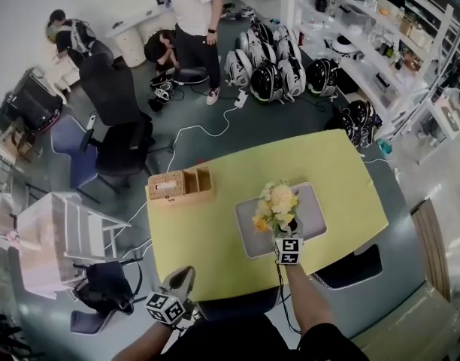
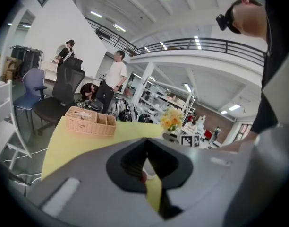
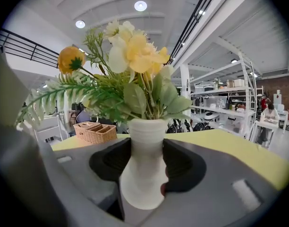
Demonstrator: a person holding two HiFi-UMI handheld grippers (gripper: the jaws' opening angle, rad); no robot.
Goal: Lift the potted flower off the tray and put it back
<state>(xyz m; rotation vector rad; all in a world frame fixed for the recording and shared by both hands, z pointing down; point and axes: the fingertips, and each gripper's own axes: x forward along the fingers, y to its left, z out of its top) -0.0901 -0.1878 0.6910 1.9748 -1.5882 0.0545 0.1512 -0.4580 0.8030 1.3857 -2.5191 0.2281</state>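
The potted flower [image 1: 277, 204], yellow and cream blooms in a white ribbed vase [image 3: 143, 169], is over the left part of the grey tray [image 1: 314, 201] on the yellow-green table [image 1: 215, 232]. My right gripper [image 1: 283, 234] [image 3: 143, 174] is shut on the vase, one pad on each side of its narrow waist. The vase's foot is hidden, so I cannot tell whether it rests on the tray. My left gripper [image 1: 185, 272] [image 2: 145, 162] hangs over the table's near left edge with its jaws together and nothing in them. In the left gripper view the flower [image 2: 172, 119] stands far ahead.
A wicker basket [image 1: 180, 184] [image 2: 90, 122] [image 3: 95, 132] sits at the table's far left corner. A black office chair [image 1: 121, 119] and a white rack [image 1: 65, 239] stand to the left. Several people are at the back, shelves [image 1: 380, 43] at the right, and a dark seat [image 1: 350, 265] by the near edge.
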